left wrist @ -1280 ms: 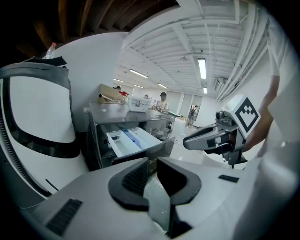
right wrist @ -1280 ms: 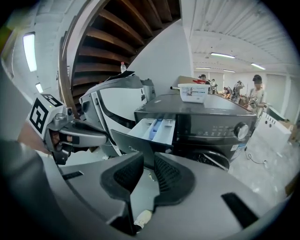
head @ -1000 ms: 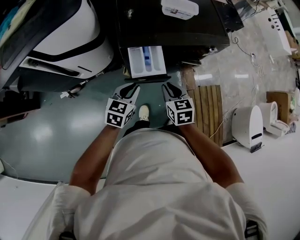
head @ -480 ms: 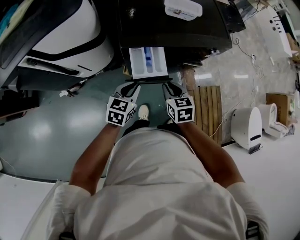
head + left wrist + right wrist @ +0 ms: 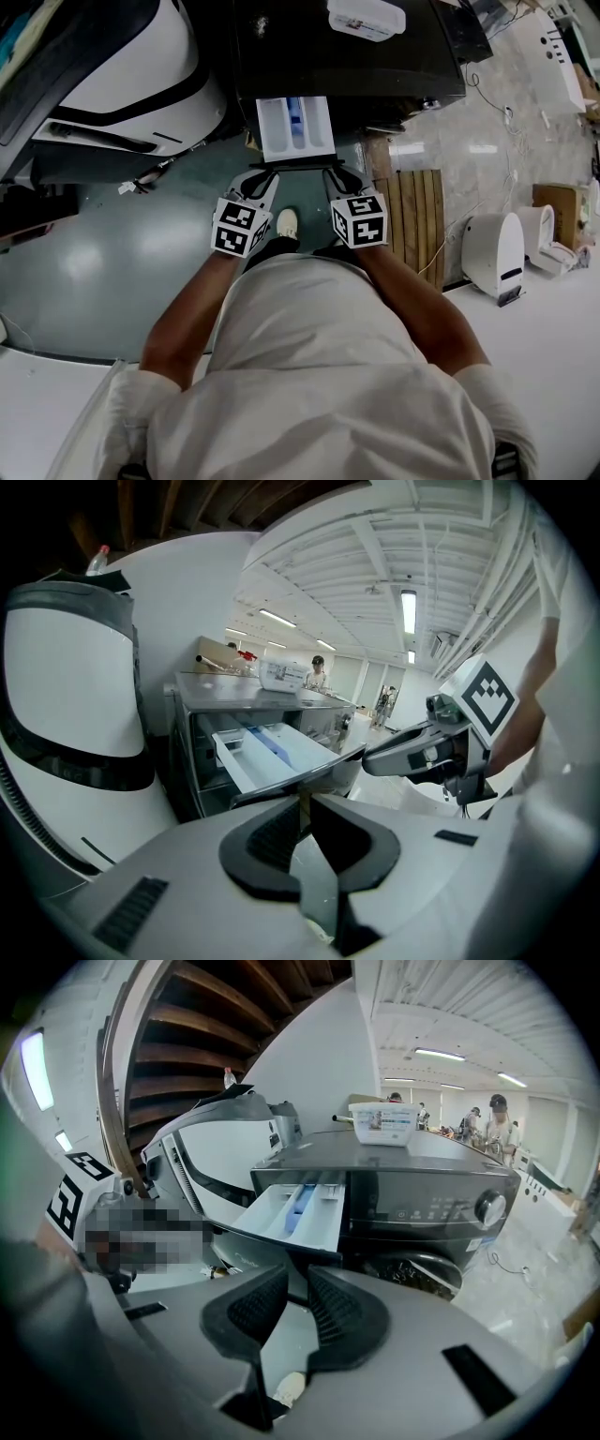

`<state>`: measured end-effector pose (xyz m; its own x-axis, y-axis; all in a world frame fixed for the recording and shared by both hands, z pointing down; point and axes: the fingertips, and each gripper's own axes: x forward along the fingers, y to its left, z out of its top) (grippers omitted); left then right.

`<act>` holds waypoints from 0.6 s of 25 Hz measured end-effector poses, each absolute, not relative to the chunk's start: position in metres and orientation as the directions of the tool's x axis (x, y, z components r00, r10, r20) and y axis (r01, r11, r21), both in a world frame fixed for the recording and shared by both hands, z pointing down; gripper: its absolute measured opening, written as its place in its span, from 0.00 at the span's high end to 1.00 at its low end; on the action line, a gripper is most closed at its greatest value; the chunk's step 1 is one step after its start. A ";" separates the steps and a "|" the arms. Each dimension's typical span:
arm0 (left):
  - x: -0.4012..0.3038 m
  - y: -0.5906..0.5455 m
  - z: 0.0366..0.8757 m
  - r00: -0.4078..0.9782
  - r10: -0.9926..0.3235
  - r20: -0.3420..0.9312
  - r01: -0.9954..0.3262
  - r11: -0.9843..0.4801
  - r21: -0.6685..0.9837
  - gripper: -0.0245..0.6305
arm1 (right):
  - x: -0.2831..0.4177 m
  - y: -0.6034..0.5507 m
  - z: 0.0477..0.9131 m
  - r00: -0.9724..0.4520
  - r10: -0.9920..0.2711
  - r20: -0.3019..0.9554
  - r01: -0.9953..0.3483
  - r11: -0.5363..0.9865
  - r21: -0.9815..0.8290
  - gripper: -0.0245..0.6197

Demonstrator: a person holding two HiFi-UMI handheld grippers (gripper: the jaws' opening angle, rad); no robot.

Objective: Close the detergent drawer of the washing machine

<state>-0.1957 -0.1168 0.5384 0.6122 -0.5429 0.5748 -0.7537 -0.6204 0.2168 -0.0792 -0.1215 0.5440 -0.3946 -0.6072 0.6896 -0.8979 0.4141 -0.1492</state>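
The dark washing machine stands on the green floor, beside a larger white appliance. Its detergent drawer is pulled well out from the top left of the machine's front, showing 3 pale compartments, the middle with a blue insert. The left gripper sits at the left end of the drawer's dark front panel and the right gripper at the right end; whether they touch it is unclear. The left fingers are nearly together, and the right fingers are narrow. Neither holds anything. A small white container rests on the machine's top.
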 end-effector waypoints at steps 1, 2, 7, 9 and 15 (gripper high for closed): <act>-0.195 -0.117 0.539 0.613 -0.542 0.575 -0.753 -0.621 0.218 0.92 | -0.079 -0.122 0.544 -0.393 -0.607 0.690 -0.898 0.413 -0.149 0.85; -0.195 -0.117 0.539 0.614 -0.541 0.575 -0.752 -0.621 0.220 0.92 | -0.078 -0.123 0.544 -0.392 -0.608 0.691 -0.899 0.411 -0.148 0.85; -0.193 -0.120 0.540 0.620 -0.535 0.574 -0.747 -0.625 0.225 0.92 | -0.076 -0.128 0.546 -0.386 -0.608 0.694 -0.901 0.410 -0.141 0.85; -0.192 -0.120 0.540 0.622 -0.534 0.573 -0.747 -0.625 0.228 0.92 | -0.076 -0.128 0.547 -0.385 -0.607 0.695 -0.901 0.409 -0.141 0.85; -0.192 -0.123 0.541 0.619 -0.536 0.574 -0.748 -0.625 0.223 0.93 | -0.075 -0.130 0.547 -0.383 -0.608 0.695 -0.903 0.405 -0.144 0.85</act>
<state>-0.1923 -0.1228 0.5406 0.6193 -0.5356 0.5741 -0.7478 -0.6251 0.2235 -0.0752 -0.1304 0.5472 -0.3835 -0.6081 0.6951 -0.9028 0.4053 -0.1436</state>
